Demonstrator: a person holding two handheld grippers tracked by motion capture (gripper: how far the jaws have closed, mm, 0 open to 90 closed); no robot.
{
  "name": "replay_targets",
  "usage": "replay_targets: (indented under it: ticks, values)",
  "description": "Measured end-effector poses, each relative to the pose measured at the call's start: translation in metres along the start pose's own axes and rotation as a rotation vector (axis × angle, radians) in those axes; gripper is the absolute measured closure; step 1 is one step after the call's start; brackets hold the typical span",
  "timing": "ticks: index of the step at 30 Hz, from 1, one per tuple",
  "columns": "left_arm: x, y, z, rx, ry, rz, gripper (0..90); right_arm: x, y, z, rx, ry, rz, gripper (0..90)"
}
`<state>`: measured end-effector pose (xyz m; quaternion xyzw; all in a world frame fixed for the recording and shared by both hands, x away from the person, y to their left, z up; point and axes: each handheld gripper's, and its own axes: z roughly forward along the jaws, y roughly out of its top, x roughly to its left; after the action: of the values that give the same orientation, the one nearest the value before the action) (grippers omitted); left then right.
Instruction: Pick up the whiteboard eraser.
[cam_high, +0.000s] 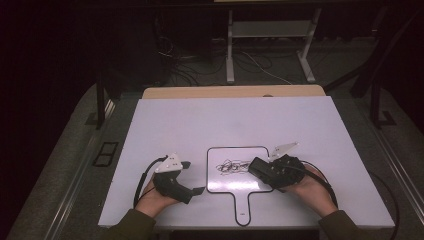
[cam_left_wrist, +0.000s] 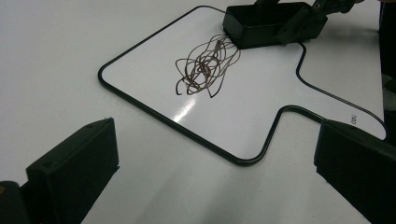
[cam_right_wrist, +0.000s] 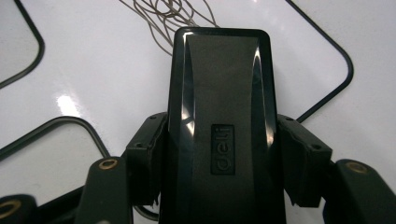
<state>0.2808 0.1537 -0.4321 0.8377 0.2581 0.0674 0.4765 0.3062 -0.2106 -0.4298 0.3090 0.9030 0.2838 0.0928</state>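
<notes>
Closest to us in the right gripper view, the black eraser (cam_right_wrist: 222, 135) sits lengthwise between the 2 fingers (cam_right_wrist: 148, 154) of our right gripper (cam_high: 265, 169), which pinch it on both long sides. We see its front end resting on the small whiteboard (cam_high: 225, 185), right at the edge of the brown scribble (cam_high: 231, 165). From the high view, that whiteboard lies flat on the white table (cam_high: 200, 125) with its handle toward us, and the scribble sits in its upper middle part. Our left gripper (cam_high: 192, 177) hovers just left of the whiteboard, apart from it, with its fingers (cam_left_wrist: 74, 168) spread wide and nothing between them. In the left gripper view, the eraser (cam_left_wrist: 261, 23) touches the far end of the scribble (cam_left_wrist: 205, 65)
</notes>
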Motion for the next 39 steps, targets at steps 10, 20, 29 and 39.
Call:
replay_targets:
  ticks: [10,20,29,39]
  values:
    - [0.000,0.000,0.000,0.002,0.000,0.000,0.0,-0.003,-0.002,-0.003,-0.015,0.014,0.006,38.7]
    - [0.000,0.000,0.001,-0.001,-0.001,-0.002,0.0,-0.007,-0.002,-0.008,-0.039,0.028,0.031,38.8]
    - [0.000,0.000,0.002,0.000,-0.002,-0.007,0.0,-0.007,0.003,-0.012,-0.055,0.029,0.027,38.8]
    - [0.000,0.000,0.002,-0.001,-0.001,-0.009,0.0,-0.007,0.012,-0.013,-0.066,0.031,0.019,38.8]
